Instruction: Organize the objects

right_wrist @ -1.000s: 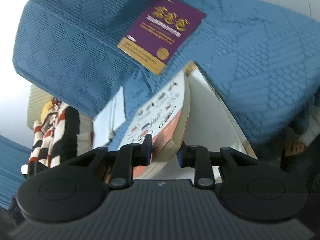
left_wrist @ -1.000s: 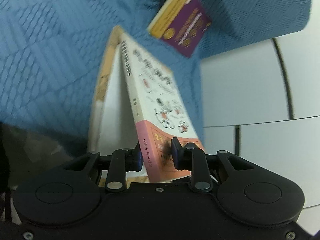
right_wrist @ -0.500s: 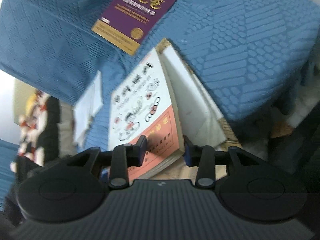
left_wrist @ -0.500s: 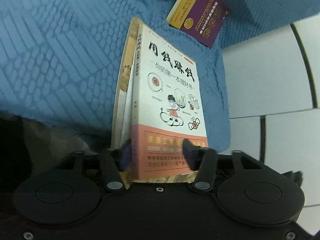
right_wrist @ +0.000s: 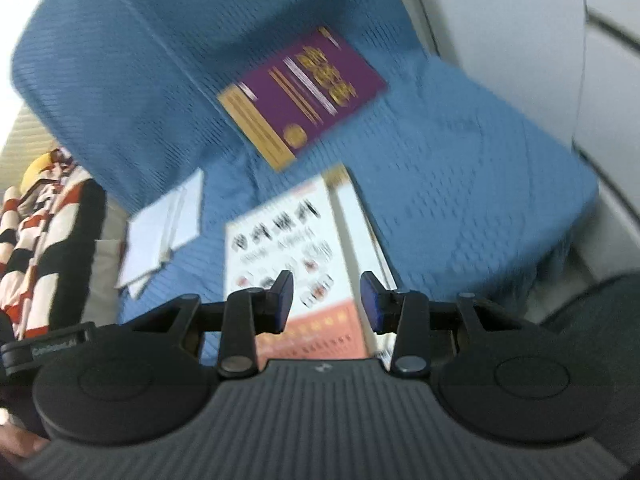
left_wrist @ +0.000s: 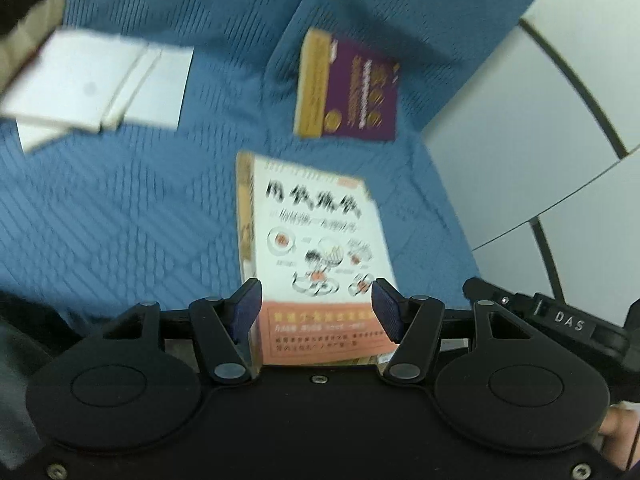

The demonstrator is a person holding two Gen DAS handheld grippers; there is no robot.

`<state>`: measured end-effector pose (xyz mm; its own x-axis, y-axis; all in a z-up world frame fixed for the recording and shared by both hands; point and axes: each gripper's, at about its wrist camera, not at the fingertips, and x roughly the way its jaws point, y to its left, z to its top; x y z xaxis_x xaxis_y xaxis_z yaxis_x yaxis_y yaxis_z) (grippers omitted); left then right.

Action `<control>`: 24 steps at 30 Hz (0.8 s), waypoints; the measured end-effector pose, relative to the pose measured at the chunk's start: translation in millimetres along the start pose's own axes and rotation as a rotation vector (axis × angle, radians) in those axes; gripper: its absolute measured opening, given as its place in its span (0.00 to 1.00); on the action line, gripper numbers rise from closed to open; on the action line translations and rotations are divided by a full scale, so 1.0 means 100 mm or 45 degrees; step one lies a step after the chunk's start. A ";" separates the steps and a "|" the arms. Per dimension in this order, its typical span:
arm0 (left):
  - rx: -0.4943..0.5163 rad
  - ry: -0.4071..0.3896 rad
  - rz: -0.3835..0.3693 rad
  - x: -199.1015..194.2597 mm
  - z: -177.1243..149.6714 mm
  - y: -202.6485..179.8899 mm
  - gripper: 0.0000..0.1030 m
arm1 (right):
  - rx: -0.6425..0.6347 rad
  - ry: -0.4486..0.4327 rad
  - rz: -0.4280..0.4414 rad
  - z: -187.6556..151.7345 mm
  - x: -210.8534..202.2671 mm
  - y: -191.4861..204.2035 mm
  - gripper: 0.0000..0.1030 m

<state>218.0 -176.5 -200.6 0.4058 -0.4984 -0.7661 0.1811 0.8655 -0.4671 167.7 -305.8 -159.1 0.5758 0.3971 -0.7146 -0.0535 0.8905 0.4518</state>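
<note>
Nearest in the left wrist view, the left gripper (left_wrist: 316, 304) has its jaws spread wide apart, one blue pad on either side of the orange lower band of a white paperback (left_wrist: 316, 240). Whether the pads touch the book's edges cannot be told through the blur. The book lies flat, cover up, with cartoon drawings and large black characters, on a blue quilted sofa cover (left_wrist: 120, 220). A strip of a second, tan-edged book shows along its left side, under it.

In the right wrist view, the right gripper (right_wrist: 326, 300) is also open, its pads apart above the same white paperback (right_wrist: 288, 248), with clear space between them and the cover. To the right of the paperback, pale pages of the book beneath stick out.

Farther off, a purple book (left_wrist: 352, 88) with a gold band and gold lettering lies just beyond the paperback, apart from it, near where the seat meets the backrest. At far left lies an open white booklet (left_wrist: 96, 84), well apart from both books. A red, white and black striped cloth (right_wrist: 44, 240) sits at the left edge of the right wrist view. Pale floor tiles (left_wrist: 540, 140) lie to the right of the sofa.
</note>
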 end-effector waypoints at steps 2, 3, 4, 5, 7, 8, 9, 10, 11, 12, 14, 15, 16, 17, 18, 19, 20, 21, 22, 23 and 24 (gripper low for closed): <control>0.031 -0.049 0.001 -0.14 0.02 -0.09 0.57 | -0.049 -0.059 0.021 0.04 -0.13 0.10 0.40; 0.047 -0.081 0.014 -0.22 0.02 -0.13 0.57 | -0.076 -0.084 0.034 0.06 -0.20 0.15 0.40; 0.061 -0.114 0.026 -0.30 0.01 -0.17 0.57 | -0.095 -0.104 0.041 0.06 -0.26 0.20 0.40; 0.068 -0.142 0.030 -0.38 0.00 -0.20 0.57 | -0.114 -0.123 0.051 0.07 -0.33 0.23 0.40; 0.066 -0.183 0.029 -0.51 -0.01 -0.23 0.57 | -0.154 -0.164 0.069 0.05 -0.47 0.30 0.40; 0.073 -0.205 0.036 -0.57 -0.02 -0.24 0.57 | -0.174 -0.181 0.075 0.05 -0.52 0.33 0.40; 0.081 -0.226 0.043 -0.63 -0.04 -0.26 0.57 | -0.193 -0.198 0.077 0.03 -0.58 0.36 0.40; 0.087 -0.244 0.048 -0.68 -0.05 -0.28 0.57 | -0.212 -0.214 0.080 0.01 -0.64 0.38 0.40; 0.089 -0.259 0.044 -0.73 -0.06 -0.30 0.57 | -0.225 -0.227 0.082 -0.01 -0.68 0.40 0.40; 0.092 -0.273 0.041 -0.78 -0.09 -0.31 0.57 | -0.235 -0.239 0.085 -0.03 -0.72 0.42 0.40; 0.118 -0.304 0.048 -0.85 -0.15 -0.36 0.57 | -0.254 -0.261 0.084 -0.08 -0.80 0.44 0.40; 0.126 -0.309 0.048 -0.88 -0.18 -0.37 0.57 | -0.266 -0.273 0.076 -0.11 -0.83 0.45 0.40; 0.131 -0.312 0.038 -0.90 -0.21 -0.39 0.57 | -0.279 -0.284 0.067 -0.15 -0.85 0.46 0.40; 0.138 -0.316 0.030 -0.92 -0.25 -0.40 0.57 | -0.288 -0.292 0.061 -0.20 -0.88 0.46 0.40; 0.150 -0.324 0.035 -0.93 -0.29 -0.42 0.57 | -0.292 -0.295 0.059 -0.24 -0.89 0.47 0.40; 0.160 -0.330 0.045 -0.95 -0.34 -0.45 0.57 | -0.296 -0.292 0.062 -0.28 -0.90 0.48 0.40; 0.168 -0.338 0.053 -0.97 -0.38 -0.47 0.57 | -0.299 -0.286 0.069 -0.32 -0.91 0.48 0.40; 0.175 -0.348 0.056 -0.98 -0.41 -0.48 0.58 | -0.298 -0.285 0.071 -0.35 -0.92 0.48 0.40; 0.178 -0.359 0.058 -0.99 -0.43 -0.49 0.58 | -0.298 -0.289 0.068 -0.38 -0.93 0.48 0.40; 0.187 -0.370 0.073 -1.00 -0.46 -0.51 0.58 | -0.298 -0.294 0.062 -0.40 -0.94 0.47 0.40; 0.202 -0.381 0.091 -1.01 -0.48 -0.53 0.58 | -0.298 -0.299 0.055 -0.42 -0.95 0.47 0.40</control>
<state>124.3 -174.6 -119.8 0.6627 -0.4197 -0.6202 0.2705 0.9064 -0.3243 75.7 -292.5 -92.4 0.7399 0.3980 -0.5424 -0.2524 0.9116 0.3246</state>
